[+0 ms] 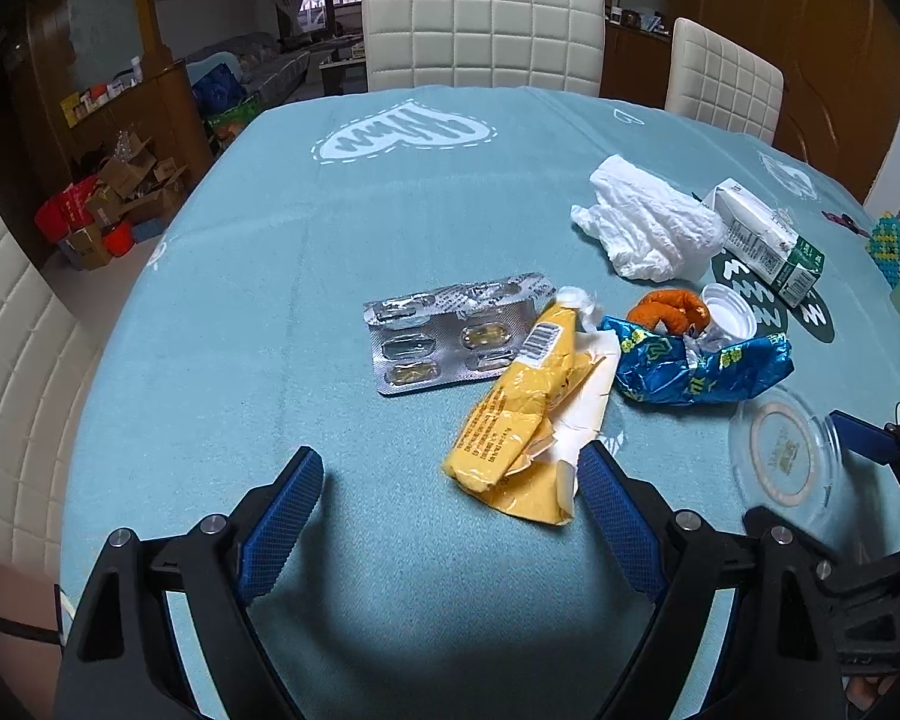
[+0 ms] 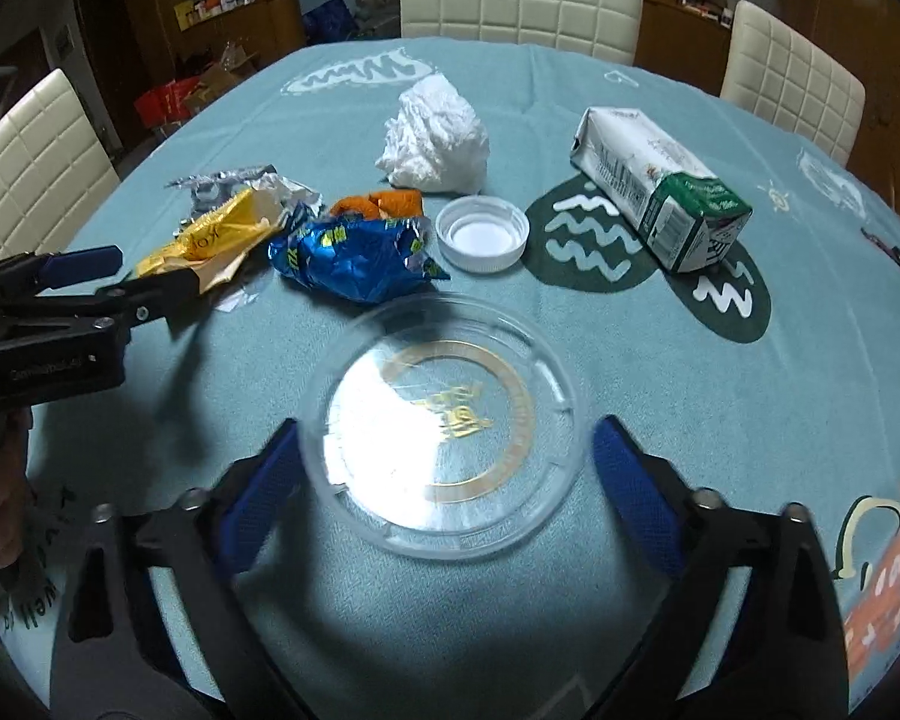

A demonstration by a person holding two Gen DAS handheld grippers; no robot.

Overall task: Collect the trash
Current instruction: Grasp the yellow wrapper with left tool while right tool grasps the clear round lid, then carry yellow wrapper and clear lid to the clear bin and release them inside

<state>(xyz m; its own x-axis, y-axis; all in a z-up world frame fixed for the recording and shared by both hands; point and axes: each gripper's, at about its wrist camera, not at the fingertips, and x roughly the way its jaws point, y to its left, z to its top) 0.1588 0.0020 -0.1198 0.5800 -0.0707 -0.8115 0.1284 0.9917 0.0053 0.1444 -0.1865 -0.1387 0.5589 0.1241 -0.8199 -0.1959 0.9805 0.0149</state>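
My right gripper [image 2: 444, 450] gapes around the clear lid [image 2: 444, 438]; left gripper [image 1: 450, 474] wide too (both empty). I advise pinching its rim squarely.

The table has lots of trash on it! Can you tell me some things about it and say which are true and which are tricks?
1. The milk carton stands upright. False: it lies on its side.
2. The clear plastic lid sits between the open fingers of the right tool. True.
3. The left tool is squeezing the yellow wrapper. False: it is open, gripping nothing.
4. The white bottle cap lies with its hollow side up. True.
5. The crumpled tissue is inside the lid. False: it rests on the tablecloth farther back.
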